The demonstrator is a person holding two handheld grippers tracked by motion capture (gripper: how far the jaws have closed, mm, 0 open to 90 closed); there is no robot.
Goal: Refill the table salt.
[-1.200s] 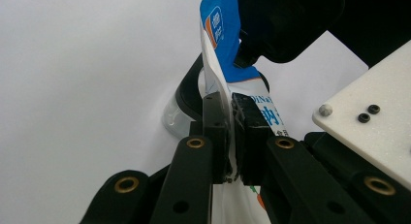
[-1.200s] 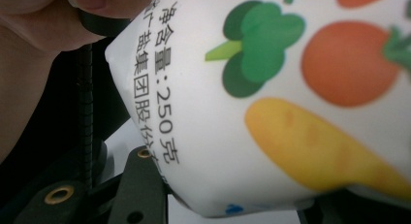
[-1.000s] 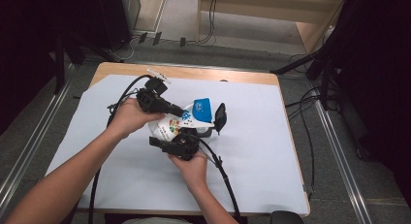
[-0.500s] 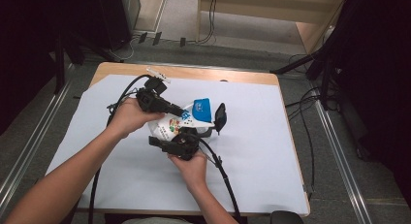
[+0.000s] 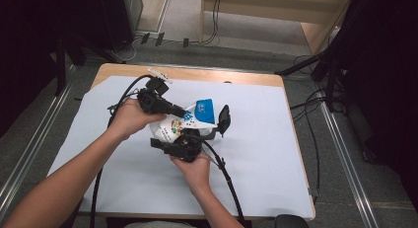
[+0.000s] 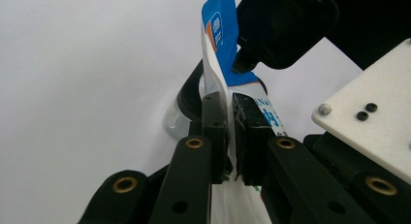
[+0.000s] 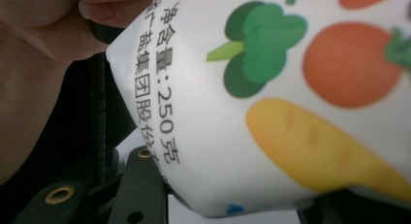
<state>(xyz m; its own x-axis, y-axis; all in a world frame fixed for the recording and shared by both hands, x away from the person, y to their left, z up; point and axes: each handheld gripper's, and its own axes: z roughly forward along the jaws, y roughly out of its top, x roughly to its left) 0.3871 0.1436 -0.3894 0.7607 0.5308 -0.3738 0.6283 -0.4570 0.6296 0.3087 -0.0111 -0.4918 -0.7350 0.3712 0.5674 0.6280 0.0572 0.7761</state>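
Note:
A white pouch (image 5: 173, 129) with a blue top and printed vegetables is held above the table's middle. My left gripper (image 5: 183, 113) comes in from the left and is shut on the pouch's thin upper edge (image 6: 231, 132), just below the blue top (image 6: 220, 35). My right gripper (image 5: 181, 145) grips the pouch's bulging body (image 7: 271, 98) from below; one black jaw presses its side and the other is mostly hidden behind it. Right behind the pouch sits a clear container (image 5: 211, 135) with an upright black lid (image 5: 224, 120).
A white sheet (image 5: 276, 154) covers the wooden table (image 5: 197, 72). Black cables (image 5: 226, 178) trail from both grippers toward the near edge. Dark stands and floor cables (image 5: 315, 104) lie to the right of the table.

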